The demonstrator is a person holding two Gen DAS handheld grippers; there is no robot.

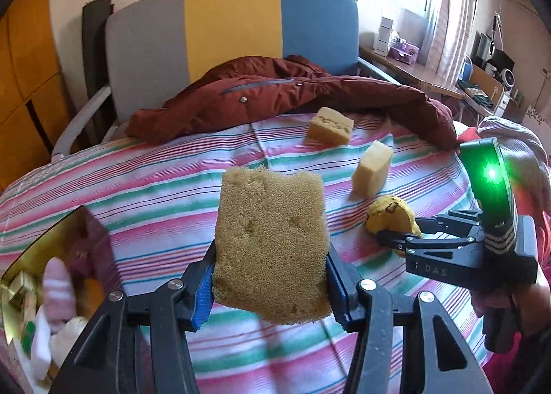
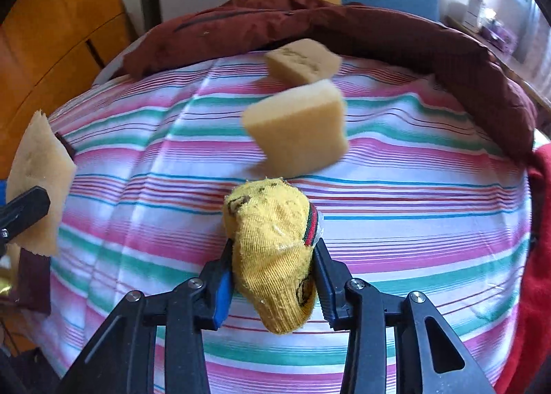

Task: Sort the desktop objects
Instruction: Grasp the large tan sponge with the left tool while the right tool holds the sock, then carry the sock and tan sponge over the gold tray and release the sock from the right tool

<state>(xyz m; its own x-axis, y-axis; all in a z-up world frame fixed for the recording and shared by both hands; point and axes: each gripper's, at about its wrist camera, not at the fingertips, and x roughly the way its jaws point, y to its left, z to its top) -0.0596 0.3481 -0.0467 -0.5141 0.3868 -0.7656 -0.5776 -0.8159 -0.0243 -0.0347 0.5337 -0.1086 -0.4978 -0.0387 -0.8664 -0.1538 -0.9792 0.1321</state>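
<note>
Left gripper: jaws clamped on a large yellow-brown sponge, squeezing its lower part from both sides. The sponge stands upright between the fingers and is lifted off the striped bedsheet. In the right wrist view the same sponge shows at the far left edge, with one black finger across it.

Right gripper: jaws clamped on a balled-up yellow sock with a red and green cuff band. The sock sticks out beyond the fingertips and hangs below them; whether it touches the sheet cannot be told. From the left wrist view the right gripper comes in from the right, sock at its tip, a green light lit on its body.

Just beyond the sock, a pale sponge block stands on its edge on the sheet. Behind it lies a second, rougher sponge block, close to a dark red jacket bunched along the far side of the bed. In the left view these two blocks sit apart from each other.

Lower left of the left view: a gold-rimmed box holding what look like pink and white socks, blurred. Behind the bed, a chair back in grey, yellow and blue panels.
</note>
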